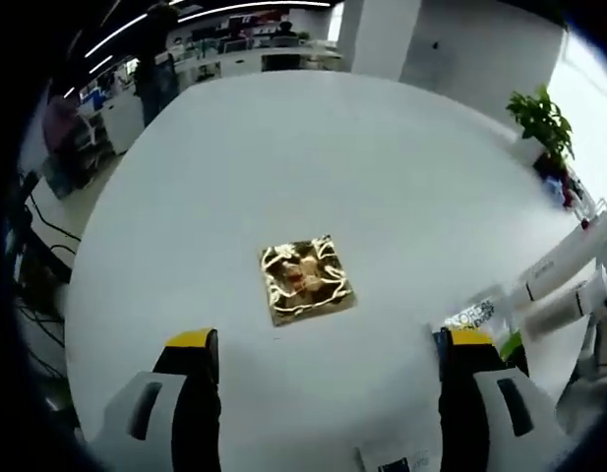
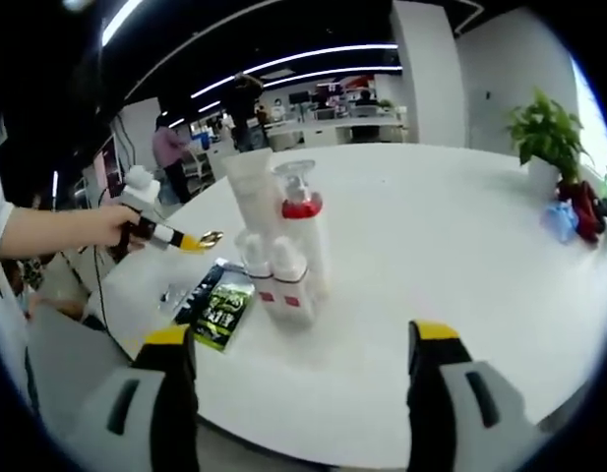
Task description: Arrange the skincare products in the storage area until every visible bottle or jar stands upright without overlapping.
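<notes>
Bottles (image 2: pixel 281 246) on table (image 2: pixel 460 246), packet (image 2: pixel 220 307) beside.

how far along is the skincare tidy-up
Partly done. A cluster already stands upright on the white table: a tall white tube, a red-collared pump bottle and two small white bottles. Nothing is in hand: the right gripper and left gripper are open. Left to do: the dark sachets lie flat, and the gold square piece lies apart.

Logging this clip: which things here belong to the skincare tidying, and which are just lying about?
Job:
pump bottle
tall tube
two small bottles
lying tubes
sachets

Lying about:
gold foil packet
potted plant
</notes>
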A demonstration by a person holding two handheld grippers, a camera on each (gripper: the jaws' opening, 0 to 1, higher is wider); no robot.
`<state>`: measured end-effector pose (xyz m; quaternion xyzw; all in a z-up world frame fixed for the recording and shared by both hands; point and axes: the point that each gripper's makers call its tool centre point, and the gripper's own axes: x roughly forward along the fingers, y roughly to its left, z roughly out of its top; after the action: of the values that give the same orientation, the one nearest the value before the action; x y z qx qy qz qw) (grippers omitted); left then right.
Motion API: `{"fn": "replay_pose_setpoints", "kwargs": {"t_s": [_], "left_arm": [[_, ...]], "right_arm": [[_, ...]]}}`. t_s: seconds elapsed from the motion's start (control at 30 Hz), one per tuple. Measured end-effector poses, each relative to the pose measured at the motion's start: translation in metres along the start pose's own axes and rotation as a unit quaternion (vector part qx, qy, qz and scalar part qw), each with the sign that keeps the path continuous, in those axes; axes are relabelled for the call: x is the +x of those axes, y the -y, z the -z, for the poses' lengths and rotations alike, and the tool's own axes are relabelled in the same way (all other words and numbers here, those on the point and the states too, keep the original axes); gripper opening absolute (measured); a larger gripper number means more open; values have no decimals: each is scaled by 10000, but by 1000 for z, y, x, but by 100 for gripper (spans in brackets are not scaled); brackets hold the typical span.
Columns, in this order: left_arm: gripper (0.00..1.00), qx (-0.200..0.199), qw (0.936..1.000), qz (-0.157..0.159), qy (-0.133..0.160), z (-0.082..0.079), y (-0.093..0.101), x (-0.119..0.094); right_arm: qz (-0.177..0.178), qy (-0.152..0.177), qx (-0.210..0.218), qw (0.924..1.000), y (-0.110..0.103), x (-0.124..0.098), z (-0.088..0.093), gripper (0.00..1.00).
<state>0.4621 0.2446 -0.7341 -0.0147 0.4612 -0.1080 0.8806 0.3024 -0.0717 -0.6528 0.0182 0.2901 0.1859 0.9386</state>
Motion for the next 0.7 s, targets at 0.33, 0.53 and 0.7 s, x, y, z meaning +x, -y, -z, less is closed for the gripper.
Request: {"fn": "replay_pose_setpoints", "kwargs": {"t_s": [0.33, 0.53, 0.7], "left_arm": [[72, -20, 9997, -183, -138, -12, -13, 26], [62, 3, 9996, -277, -55, -21, -19, 33], [51, 164, 9990, -422, -62, -19, -21, 30]], "right_arm": [[132, 33, 35, 9999, 9, -1, -5, 89], [226, 47, 15, 9997, 17, -4, -8, 89], [265, 54, -5, 9996, 19, -5, -10, 89]]}}
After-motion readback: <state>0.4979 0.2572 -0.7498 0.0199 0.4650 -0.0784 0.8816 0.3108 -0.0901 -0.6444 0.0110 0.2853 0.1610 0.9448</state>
